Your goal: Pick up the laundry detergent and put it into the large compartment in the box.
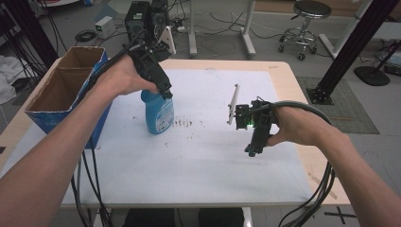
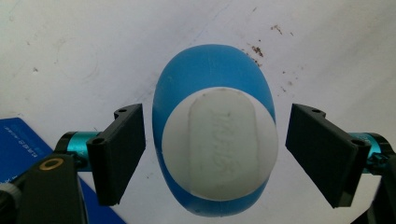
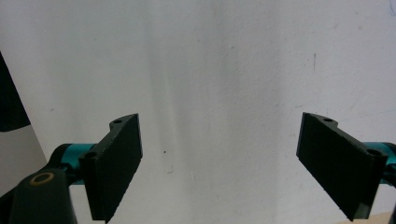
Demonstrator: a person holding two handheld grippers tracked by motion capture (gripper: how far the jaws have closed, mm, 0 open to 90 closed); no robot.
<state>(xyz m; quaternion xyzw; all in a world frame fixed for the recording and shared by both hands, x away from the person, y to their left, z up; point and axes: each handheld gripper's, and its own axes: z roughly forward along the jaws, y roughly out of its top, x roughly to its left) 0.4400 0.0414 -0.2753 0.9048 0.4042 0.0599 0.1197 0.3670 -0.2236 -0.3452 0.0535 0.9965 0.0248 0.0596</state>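
The blue bottle (image 1: 158, 111) stands upright on the bench (image 1: 213, 156), left of centre, beside the cardboard box (image 1: 66, 92). The left hand-held gripper (image 2: 212, 154) straddles its white cap, jaws wide, not yet gripping; grasping and lifting remain. The right hand-held gripper (image 3: 233, 163) waits open and empty.

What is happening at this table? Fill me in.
A person works two hand-held grippers over a white mat. The left gripper hangs straight above an upright blue bottle, its jaws on either side of the white cap, with gaps showing on both sides, so nothing is gripped yet. The right gripper hovers open over bare mat, holding nothing. A blue cardboard box sits open at the table's left edge.
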